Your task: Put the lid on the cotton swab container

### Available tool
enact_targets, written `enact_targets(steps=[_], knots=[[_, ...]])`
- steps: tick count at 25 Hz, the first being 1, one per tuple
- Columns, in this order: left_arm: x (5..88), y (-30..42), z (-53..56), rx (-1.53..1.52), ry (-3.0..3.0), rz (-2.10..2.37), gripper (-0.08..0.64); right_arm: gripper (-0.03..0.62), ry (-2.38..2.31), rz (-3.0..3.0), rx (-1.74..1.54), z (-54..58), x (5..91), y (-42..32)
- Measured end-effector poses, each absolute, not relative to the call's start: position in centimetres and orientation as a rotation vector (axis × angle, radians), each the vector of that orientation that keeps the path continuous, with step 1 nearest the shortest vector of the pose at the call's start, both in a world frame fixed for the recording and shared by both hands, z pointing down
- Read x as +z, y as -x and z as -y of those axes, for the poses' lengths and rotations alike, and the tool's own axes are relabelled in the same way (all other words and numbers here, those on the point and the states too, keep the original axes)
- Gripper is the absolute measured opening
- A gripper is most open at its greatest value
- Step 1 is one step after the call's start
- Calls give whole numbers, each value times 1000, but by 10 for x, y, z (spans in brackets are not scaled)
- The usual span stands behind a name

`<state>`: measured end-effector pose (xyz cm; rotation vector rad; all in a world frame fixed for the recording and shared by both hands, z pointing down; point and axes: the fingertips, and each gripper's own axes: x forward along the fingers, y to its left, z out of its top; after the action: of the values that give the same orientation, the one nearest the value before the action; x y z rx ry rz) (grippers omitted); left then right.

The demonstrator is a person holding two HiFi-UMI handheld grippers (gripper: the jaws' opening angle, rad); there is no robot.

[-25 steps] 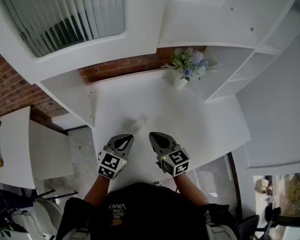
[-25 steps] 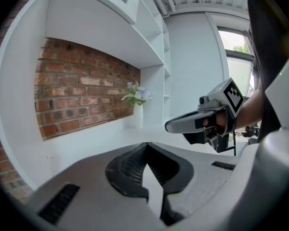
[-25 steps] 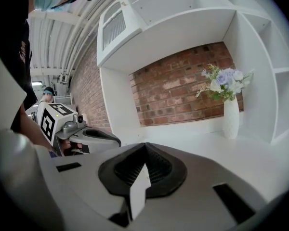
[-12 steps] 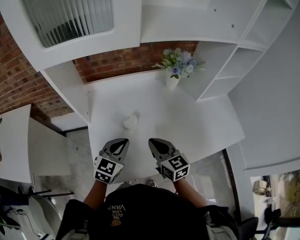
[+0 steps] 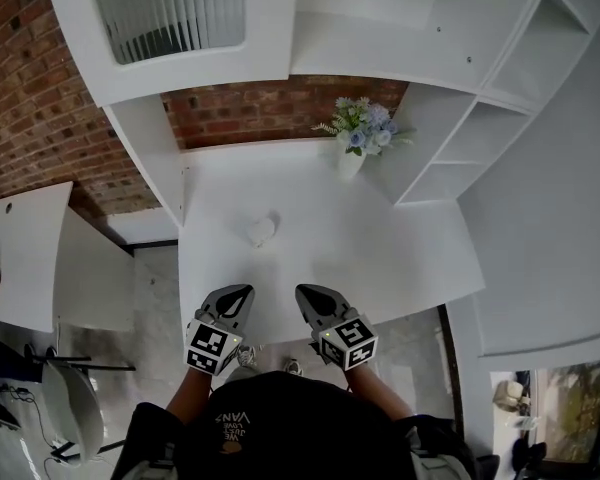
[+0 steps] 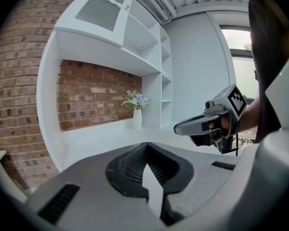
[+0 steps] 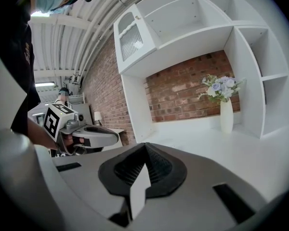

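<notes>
A small pale cotton swab container [image 5: 261, 231] lies on the white table [image 5: 380, 238], left of its middle; I cannot make out a separate lid. Both grippers hover side by side over the table's near edge, well short of the container. In the head view my left gripper [image 5: 242, 290] and my right gripper [image 5: 302, 290] are both shut and hold nothing. In the left gripper view its jaws [image 6: 147, 146] meet, with the right gripper [image 6: 178, 127] alongside. The right gripper view shows its own jaws [image 7: 145, 146] together and the left gripper [image 7: 116, 137] beside them. Neither gripper view shows the container.
A white vase of flowers [image 5: 358, 140] stands at the table's back against the brick wall [image 5: 270, 108]. White shelving [image 5: 460, 158] rises on the right and a cabinet [image 5: 180, 28] hangs above. A second white table [image 5: 20, 258] and a chair [image 5: 70, 418] stand left.
Both grippers have drawn back together from the container toward the table's near edge, widening the gap. They stay shut and empty. The container has not moved on the table.
</notes>
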<state>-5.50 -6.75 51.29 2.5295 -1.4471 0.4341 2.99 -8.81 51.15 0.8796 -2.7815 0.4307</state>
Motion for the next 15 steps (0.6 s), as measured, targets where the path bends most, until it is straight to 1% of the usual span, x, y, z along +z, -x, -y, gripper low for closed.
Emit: enact_targets(steps=[15], knots=[[518, 41, 16, 409, -2432, 1600, 6, -1, -756, 2795, 393, 51, 516, -49]])
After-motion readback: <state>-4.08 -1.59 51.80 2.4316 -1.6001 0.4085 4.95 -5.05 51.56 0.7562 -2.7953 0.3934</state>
